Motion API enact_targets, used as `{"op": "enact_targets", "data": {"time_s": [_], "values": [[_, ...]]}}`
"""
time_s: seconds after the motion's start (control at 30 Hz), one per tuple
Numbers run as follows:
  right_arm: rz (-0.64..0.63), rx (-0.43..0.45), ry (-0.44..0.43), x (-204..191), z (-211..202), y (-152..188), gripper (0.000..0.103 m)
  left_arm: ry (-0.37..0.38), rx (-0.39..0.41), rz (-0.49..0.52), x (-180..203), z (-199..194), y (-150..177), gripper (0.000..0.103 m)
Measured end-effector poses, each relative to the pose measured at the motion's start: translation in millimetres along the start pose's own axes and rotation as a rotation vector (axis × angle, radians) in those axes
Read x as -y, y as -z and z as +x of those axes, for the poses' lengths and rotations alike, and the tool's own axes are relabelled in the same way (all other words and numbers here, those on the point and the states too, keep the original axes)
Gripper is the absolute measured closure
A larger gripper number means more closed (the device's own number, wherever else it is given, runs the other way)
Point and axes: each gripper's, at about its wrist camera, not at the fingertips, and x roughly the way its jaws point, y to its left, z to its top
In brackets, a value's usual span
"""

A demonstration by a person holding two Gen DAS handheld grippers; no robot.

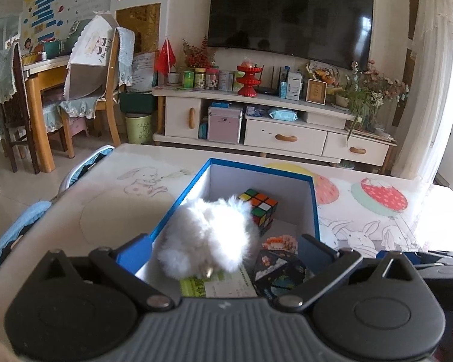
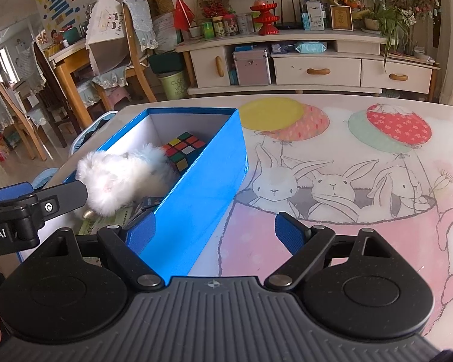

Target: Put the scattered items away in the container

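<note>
The white fluffy toy (image 1: 207, 236) lies in the blue box (image 2: 202, 181); left gripper (image 1: 226, 247) and right gripper (image 2: 216, 229) jaws both stand wide.

The box (image 2: 202, 181) looks like glossy blue card, matt white inside. The toy (image 1: 208, 235) is fluffy white fur. The cube (image 1: 261, 208) is shiny plastic. A smooth, glossy printed cover lies on the table (image 2: 347, 150).

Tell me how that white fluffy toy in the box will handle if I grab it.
The white fluffy toy looks soft, so it will probably squash between the fingers. Likely light for its bulk. Its long fur may slip, and the small metal fitting underneath could snag.
</note>
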Motion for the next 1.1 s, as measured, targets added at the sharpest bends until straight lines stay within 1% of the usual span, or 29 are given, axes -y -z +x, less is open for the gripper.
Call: {"op": "enact_targets", "data": {"time_s": [0.43, 1.1], "values": [[-0.002, 0.007, -0.007, -1.4, -2.5, -2.6, 0.000, 0.008, 0.007, 0.011, 1.4, -2.4, -1.8, 0.001], [-0.002, 0.003, 0.006, 3.7, -0.1, -1.3, 0.000, 0.015, 0.000, 0.003, 2.3, -0.6, -2.3, 0.001]]}}
